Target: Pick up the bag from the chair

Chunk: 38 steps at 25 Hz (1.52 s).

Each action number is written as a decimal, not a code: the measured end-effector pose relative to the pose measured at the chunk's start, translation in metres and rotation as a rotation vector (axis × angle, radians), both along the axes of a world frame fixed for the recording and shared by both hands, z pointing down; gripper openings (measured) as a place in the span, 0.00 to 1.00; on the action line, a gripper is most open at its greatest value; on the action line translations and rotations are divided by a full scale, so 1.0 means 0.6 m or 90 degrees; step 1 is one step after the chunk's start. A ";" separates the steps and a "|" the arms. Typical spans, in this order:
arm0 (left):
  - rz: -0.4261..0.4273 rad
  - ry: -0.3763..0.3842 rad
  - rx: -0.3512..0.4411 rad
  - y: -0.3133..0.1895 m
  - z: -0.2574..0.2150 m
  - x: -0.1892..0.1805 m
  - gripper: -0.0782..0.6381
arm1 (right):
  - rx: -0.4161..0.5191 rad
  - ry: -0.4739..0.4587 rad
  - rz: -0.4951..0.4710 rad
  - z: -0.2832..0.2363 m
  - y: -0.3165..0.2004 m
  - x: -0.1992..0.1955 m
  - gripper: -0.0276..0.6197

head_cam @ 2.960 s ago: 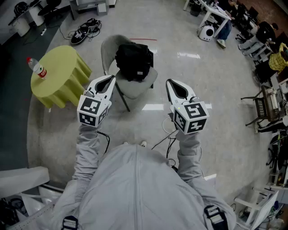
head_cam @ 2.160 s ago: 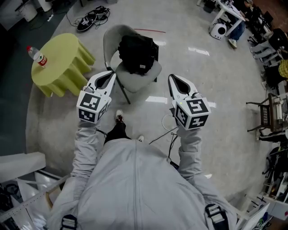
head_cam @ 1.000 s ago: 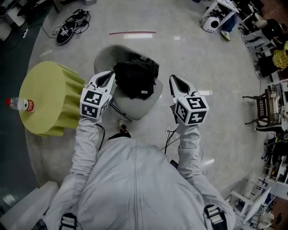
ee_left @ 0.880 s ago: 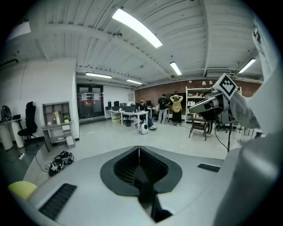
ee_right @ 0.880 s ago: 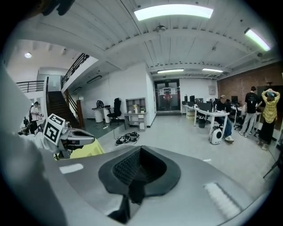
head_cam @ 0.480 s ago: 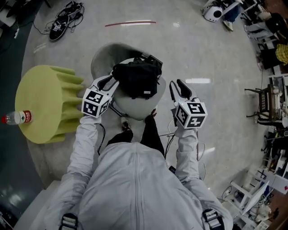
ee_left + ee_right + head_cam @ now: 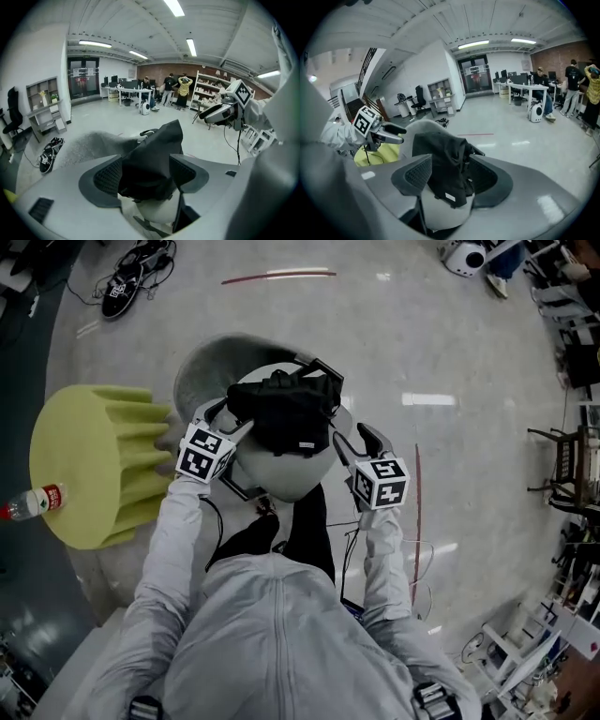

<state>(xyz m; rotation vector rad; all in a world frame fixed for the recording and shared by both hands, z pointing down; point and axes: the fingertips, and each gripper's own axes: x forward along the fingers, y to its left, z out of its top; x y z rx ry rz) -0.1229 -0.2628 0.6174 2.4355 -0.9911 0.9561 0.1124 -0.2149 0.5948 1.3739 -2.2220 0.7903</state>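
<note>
A black bag (image 7: 286, 413) sits slumped on the seat of a grey shell chair (image 7: 281, 476). My left gripper (image 7: 228, 416) is open at the bag's left side, its tips right at the fabric. On the bag's right side my right gripper (image 7: 354, 439) is open too, a little apart from it. In the left gripper view the bag (image 7: 152, 159) fills the gap between the open fingers (image 7: 108, 177), and the right gripper (image 7: 220, 112) shows beyond. In the right gripper view the bag (image 7: 445, 164) stands between the pads (image 7: 417, 176), with the left gripper (image 7: 377, 131) behind.
A round yellow-covered table (image 7: 89, 465) stands just left of the chair, with a water bottle (image 7: 33, 502) on its far side. Shoes and cables (image 7: 131, 273) lie on the floor beyond. Chairs and shelving (image 7: 567, 465) line the right edge. People (image 7: 176, 89) stand at desks far off.
The person has stepped up to the chair. Both grippers have moved forward and inward, from in front of the chair to either side of the bag. Both stay open.
</note>
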 end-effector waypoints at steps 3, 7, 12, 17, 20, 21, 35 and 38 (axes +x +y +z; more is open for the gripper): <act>0.030 -0.058 -0.009 -0.018 0.023 0.005 0.55 | -0.049 0.010 -0.046 0.063 0.000 -0.014 0.46; 0.088 -0.107 -0.021 -0.036 0.055 0.014 0.59 | -0.097 0.002 -0.062 0.142 -0.015 -0.029 0.48; 0.051 -0.085 -0.055 -0.061 0.091 0.017 0.59 | -0.157 -0.027 -0.072 0.240 -0.033 -0.045 0.49; 0.002 -0.074 -0.035 -0.096 0.111 0.014 0.59 | -0.187 -0.020 -0.067 0.303 -0.055 -0.057 0.49; -0.018 -0.065 -0.048 -0.107 0.127 0.009 0.54 | -0.187 -0.033 -0.063 0.324 -0.076 -0.062 0.49; -0.025 -0.061 -0.054 -0.108 0.132 0.009 0.53 | -0.184 -0.038 -0.070 0.329 -0.082 -0.064 0.49; -0.073 0.032 -0.139 -0.118 0.154 0.019 0.31 | -0.112 -0.067 -0.158 0.355 -0.133 -0.114 0.20; -0.080 0.050 -0.142 -0.115 0.148 0.017 0.29 | -0.112 -0.080 -0.163 0.343 -0.129 -0.116 0.16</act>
